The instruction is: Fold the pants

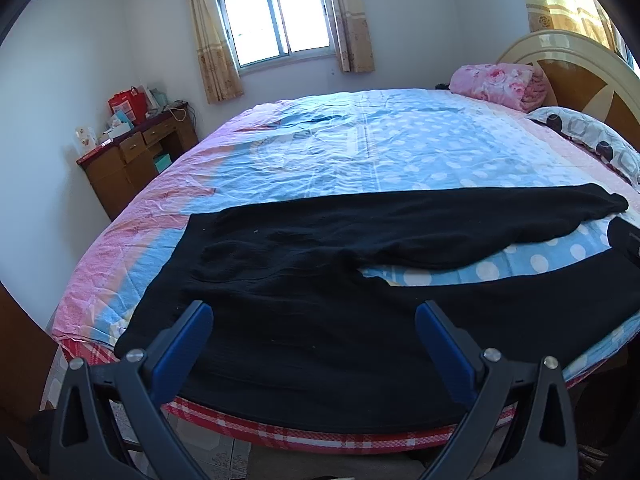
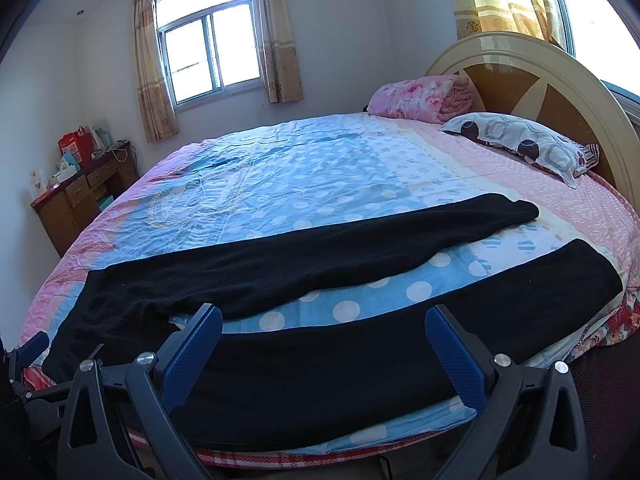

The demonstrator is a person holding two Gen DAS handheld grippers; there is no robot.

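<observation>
Left wrist view is showing the black pants lying flat along the near edge of the bed, waistband to the left, both legs running off to the right and splayed apart with a wedge of polka-dot sheet between them. No fold is showing yet — by the look of it the whole job is still ahead, starting with bringing one leg over the other. The left gripper is hovering over the seat of the pants with its blue-padded tongs spread wide, gripping nothing. The right gripper is hanging over the near leg, likewise spread and empty. The fabric is looking soft, matte and knit-like, slightly rumpled near the crotch — it should drape limply. The sheet beneath is creased cotton in pale blue and pink.
</observation>
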